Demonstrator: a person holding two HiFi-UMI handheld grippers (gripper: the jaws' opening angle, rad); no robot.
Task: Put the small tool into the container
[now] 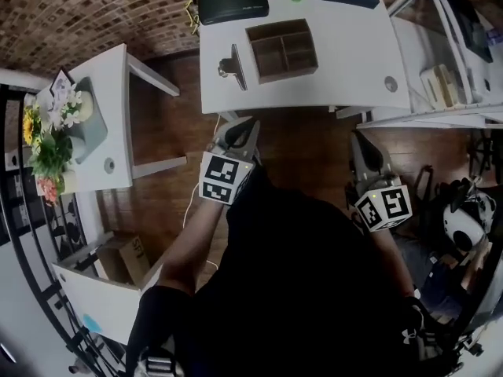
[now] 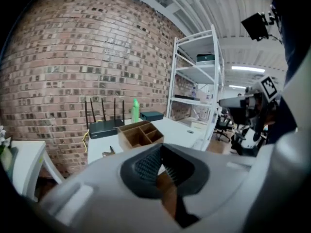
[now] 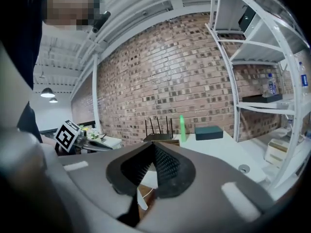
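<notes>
Presently the left gripper (image 1: 238,126) sits off the near edge of the white table (image 1: 346,61), its jaws closed together with nothing between them. The right gripper (image 1: 364,144), further right and nearer, is likewise closed and empty. The small tool (image 1: 233,67) lies on the table just left of the wooden container (image 1: 280,28), untouched.

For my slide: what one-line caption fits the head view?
Left gripper and right gripper, shut and empty, face the white table where the small tool lies beside the wooden container.
</notes>
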